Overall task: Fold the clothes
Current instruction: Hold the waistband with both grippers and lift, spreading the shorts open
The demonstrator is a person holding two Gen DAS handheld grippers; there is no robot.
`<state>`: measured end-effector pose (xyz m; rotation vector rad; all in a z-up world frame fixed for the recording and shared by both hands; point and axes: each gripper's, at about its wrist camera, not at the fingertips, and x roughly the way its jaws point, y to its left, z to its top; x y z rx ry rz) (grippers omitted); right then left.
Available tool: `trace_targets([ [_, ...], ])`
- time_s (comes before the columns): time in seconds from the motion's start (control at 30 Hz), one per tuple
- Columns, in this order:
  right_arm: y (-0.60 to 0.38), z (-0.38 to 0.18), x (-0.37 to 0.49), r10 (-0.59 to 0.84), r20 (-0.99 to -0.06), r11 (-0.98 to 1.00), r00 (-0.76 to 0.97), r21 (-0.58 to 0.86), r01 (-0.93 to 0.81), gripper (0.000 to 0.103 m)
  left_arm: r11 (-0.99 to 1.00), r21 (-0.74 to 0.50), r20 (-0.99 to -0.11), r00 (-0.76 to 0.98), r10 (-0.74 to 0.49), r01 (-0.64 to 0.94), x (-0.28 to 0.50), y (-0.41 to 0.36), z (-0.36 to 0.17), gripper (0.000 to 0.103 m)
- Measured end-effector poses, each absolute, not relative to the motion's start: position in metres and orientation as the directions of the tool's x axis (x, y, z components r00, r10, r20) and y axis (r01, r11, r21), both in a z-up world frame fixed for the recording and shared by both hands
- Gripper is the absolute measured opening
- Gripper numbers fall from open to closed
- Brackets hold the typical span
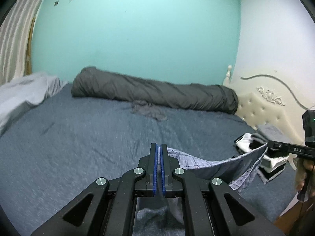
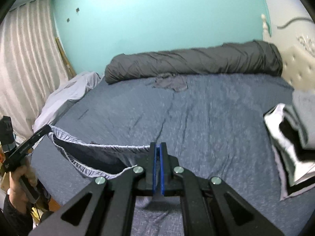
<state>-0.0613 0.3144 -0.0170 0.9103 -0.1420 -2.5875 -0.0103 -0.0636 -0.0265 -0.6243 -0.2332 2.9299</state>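
A light blue checked garment with an elastic waistband [image 1: 226, 165] hangs stretched between my two grippers above the bed. In the left wrist view my left gripper [image 1: 159, 147] has its blue pads pressed together on one end of the waistband. The cloth sags to the right, where my right gripper [image 1: 268, 147] pinches the other end. In the right wrist view my right gripper [image 2: 158, 146] is shut on the garment [image 2: 88, 151]. The waistband runs left from it to my left gripper [image 2: 48, 129], which a hand [image 2: 17, 188] holds. More cloth hangs below both grippers.
The bed [image 1: 78, 147] has a blue sheet. A rolled dark grey duvet [image 1: 153, 92] lies along the far wall, with a small crumpled grey garment [image 1: 147, 111] before it. Folded clothes [image 2: 289, 137] are stacked near the cream headboard [image 1: 261, 110]. A pale sheet heap [image 2: 69, 94] and a curtain [image 2: 25, 59] are at the left.
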Motion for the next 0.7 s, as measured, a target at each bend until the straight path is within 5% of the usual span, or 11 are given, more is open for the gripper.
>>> trace_targets([
  [0.7,0.319,0.048,-0.004,-0.446,-0.555,-0.891,-0.702,0.197,0.41,0.002,-0.965,-0.187,-0.39,-0.888,0.244,-0.183,0.051,-0.064,0.011,0.001],
])
